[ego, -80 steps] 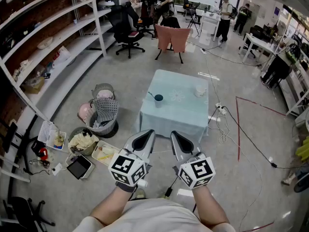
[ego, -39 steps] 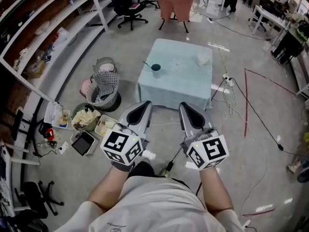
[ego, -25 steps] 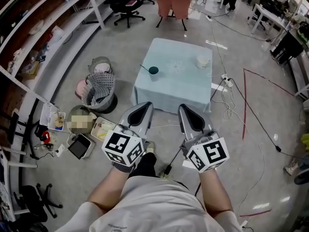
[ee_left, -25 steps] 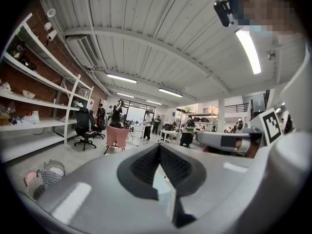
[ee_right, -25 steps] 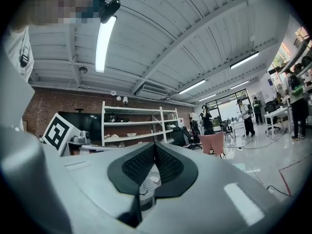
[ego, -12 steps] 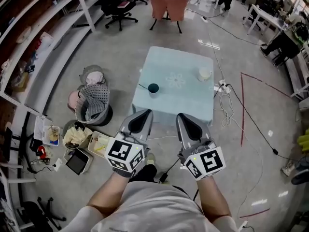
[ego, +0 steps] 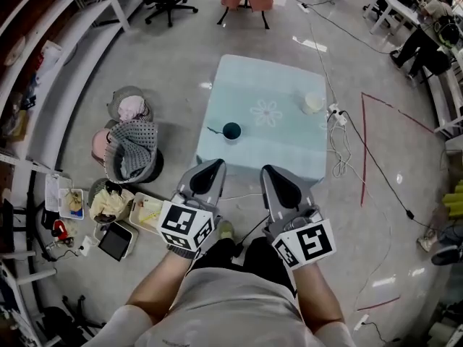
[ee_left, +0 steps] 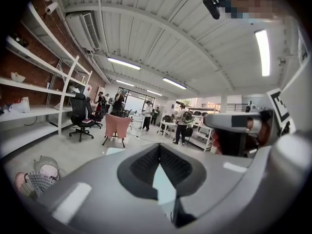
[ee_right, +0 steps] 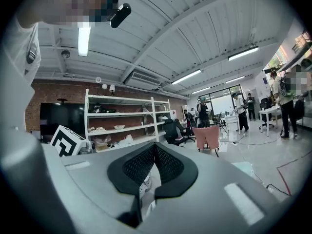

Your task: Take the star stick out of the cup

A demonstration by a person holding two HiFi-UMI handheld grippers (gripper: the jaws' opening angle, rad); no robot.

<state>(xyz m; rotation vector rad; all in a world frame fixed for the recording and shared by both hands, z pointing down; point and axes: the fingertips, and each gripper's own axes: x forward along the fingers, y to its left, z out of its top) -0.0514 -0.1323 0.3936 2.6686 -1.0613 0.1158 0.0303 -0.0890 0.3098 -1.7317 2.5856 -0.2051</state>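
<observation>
While the star stick (ego: 214,130) sits in the cup (ego: 231,130) on the table (ego: 289,150), no step is done; the left gripper (ego: 215,165) and right gripper (ego: 267,169) hang short of it, tips together, empty.

Grey grippers (ego: 214,163) (ego: 268,169) (black-and-white marker cubes (ego: 186,226)), white T-shirt (ego: 235,313).

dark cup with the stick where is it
In the head view, the dark cup stands at the left side of the pale blue table, just left of the flower print.
</observation>
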